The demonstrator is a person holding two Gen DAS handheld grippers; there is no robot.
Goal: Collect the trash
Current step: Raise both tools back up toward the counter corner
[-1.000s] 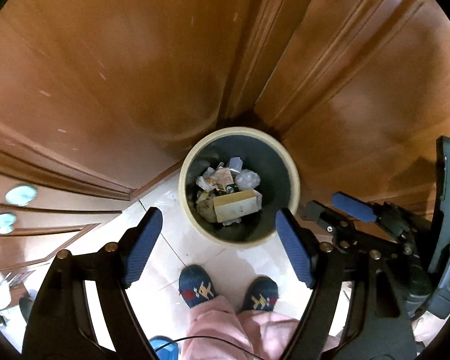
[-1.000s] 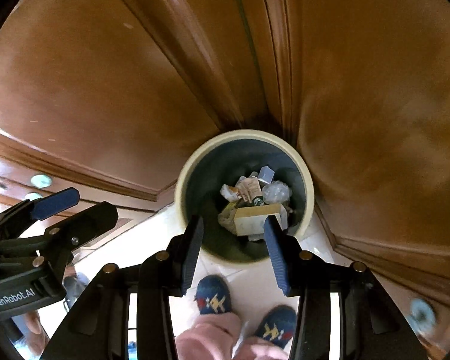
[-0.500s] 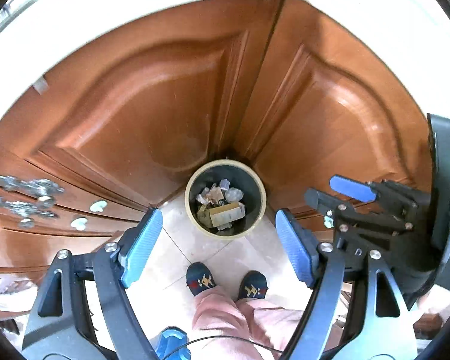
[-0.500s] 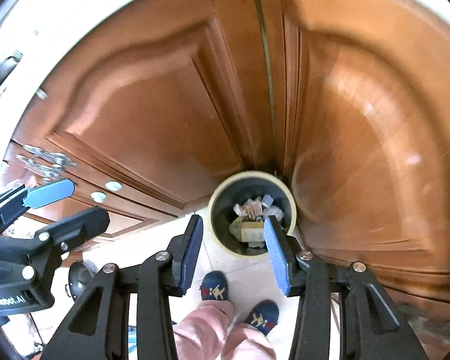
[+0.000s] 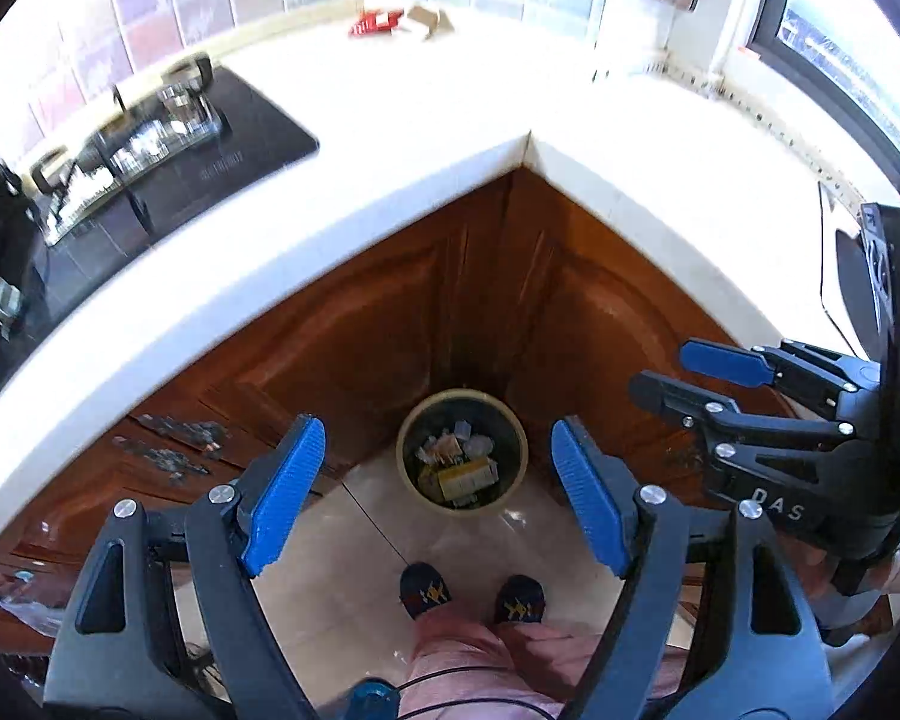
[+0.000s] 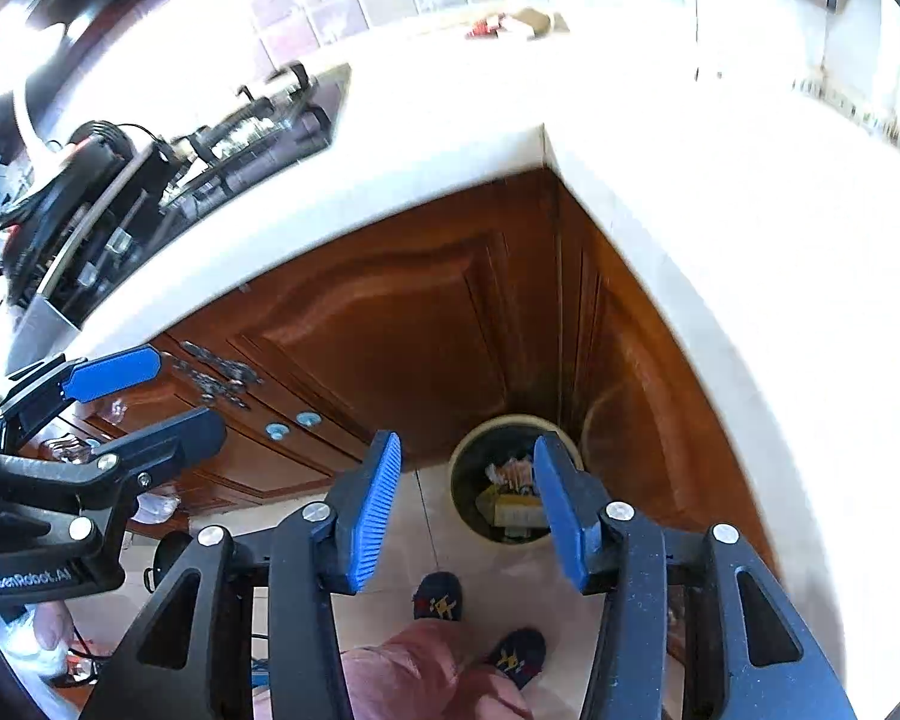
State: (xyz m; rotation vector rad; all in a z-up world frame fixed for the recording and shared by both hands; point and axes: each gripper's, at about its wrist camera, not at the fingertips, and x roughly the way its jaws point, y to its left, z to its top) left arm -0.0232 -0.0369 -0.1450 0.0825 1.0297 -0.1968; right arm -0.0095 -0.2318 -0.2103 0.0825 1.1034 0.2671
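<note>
Lettering "DAS" marks the right hand-held gripper (image 5: 699, 375); "GenRobot.AI" the left (image 6: 150, 396).

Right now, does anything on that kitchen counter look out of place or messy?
Yes, mildly. A red packet and a brown cardboard piece lie loose in the far corner of the white counter, against the tiled wall. They look like litter; the trash bin stands on the floor below.

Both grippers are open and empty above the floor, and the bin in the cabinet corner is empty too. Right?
Not quite: the bin holds trash, a yellow box and crumpled wrappers, as the left wrist view shows. The left gripper and right gripper are indeed open and empty.
</note>
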